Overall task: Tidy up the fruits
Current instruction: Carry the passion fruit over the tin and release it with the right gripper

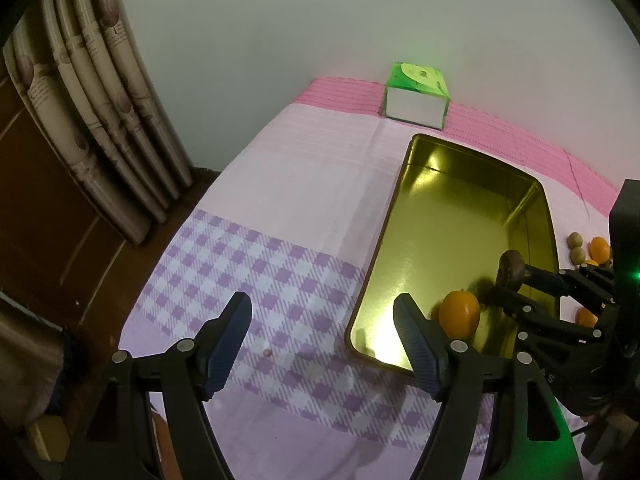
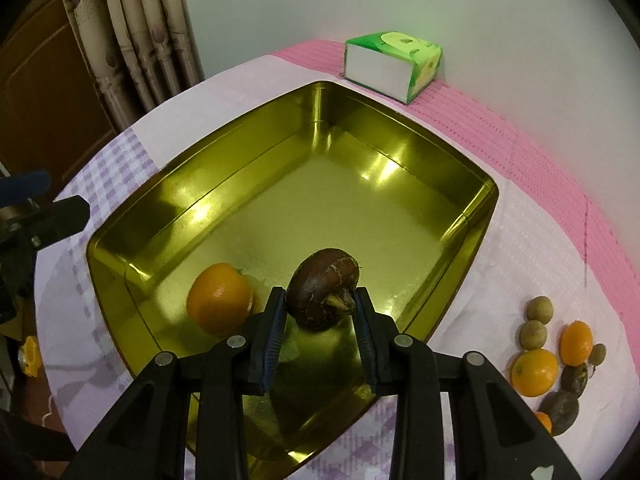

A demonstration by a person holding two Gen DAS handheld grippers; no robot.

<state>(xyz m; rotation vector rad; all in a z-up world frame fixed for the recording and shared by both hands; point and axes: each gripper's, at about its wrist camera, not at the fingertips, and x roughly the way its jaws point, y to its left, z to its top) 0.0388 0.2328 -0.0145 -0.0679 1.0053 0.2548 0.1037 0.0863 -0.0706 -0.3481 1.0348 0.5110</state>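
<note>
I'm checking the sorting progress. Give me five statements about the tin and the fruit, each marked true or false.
1. The right gripper holds a dark brown fruit over the gold tin. True.
2. One orange already lies inside the tin. True.
3. The left gripper is clamped on an orange. False: its fingers stand apart with nothing between them.
4. The green tissue box sits inside the tin. False: it stands on the cloth beyond the tin, by the wall.
5. More fruit waits on the cloth beside the tin. True.
</note>
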